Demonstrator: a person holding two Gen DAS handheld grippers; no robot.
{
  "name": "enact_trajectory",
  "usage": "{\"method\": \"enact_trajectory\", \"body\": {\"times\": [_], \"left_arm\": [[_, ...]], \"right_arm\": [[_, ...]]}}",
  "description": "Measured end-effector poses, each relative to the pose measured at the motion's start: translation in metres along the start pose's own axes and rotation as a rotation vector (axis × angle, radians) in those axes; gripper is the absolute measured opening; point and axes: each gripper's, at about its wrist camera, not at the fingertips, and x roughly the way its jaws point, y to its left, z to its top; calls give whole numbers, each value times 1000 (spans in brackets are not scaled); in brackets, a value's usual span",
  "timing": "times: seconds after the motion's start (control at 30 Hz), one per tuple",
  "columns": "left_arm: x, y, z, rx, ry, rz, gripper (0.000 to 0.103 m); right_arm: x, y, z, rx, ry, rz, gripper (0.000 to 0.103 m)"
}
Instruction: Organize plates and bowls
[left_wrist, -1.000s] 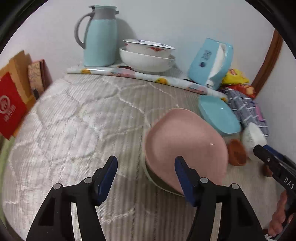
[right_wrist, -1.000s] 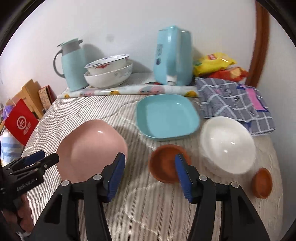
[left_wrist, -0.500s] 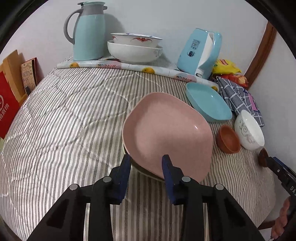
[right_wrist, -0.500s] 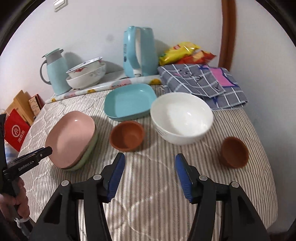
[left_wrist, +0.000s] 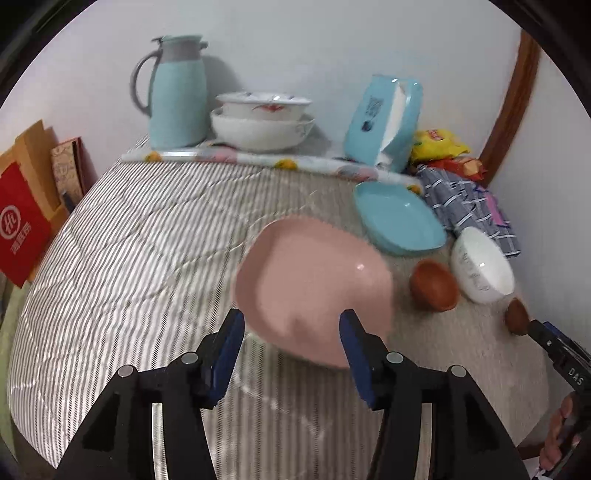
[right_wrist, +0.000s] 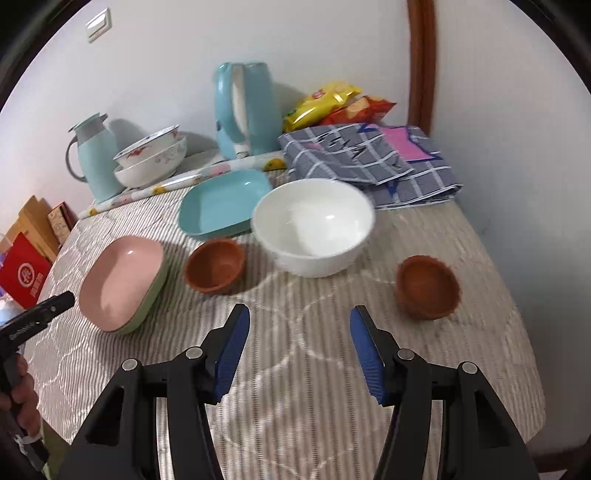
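Observation:
A pink plate (left_wrist: 314, 284) lies on a green plate (right_wrist: 153, 291) on the striped table cover; the pink plate also shows in the right wrist view (right_wrist: 122, 282). My left gripper (left_wrist: 291, 354) is open, its fingers at either side of the pink plate's near edge. A blue plate (right_wrist: 225, 203), a white bowl (right_wrist: 314, 230) and two small brown bowls (right_wrist: 216, 266) (right_wrist: 428, 291) lie ahead of my right gripper (right_wrist: 299, 354), which is open and empty above the cover.
At the back stand a blue thermos jug (left_wrist: 177, 92), two stacked patterned bowls (left_wrist: 262, 122) and a blue kettle (right_wrist: 247, 110). A checked cloth (right_wrist: 369, 162) and snack bags (right_wrist: 332, 99) lie back right. Boxes (left_wrist: 26, 206) stand left of the table.
My left gripper narrowed near the pink plate's edge, then opened wide again. My right gripper drew back and turned right, bringing the white bowl and second brown bowl into view.

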Motion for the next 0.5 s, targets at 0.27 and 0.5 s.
{"method": "enact_trajectory", "body": {"times": [0.27, 0.5], "left_arm": [[11, -49, 12, 49, 39, -3, 51], [28, -92, 16, 78, 68, -16, 51]], "right_arm": [[-7, -41, 10, 43, -15, -69, 56], [3, -75, 14, 82, 29, -95, 56]]}}
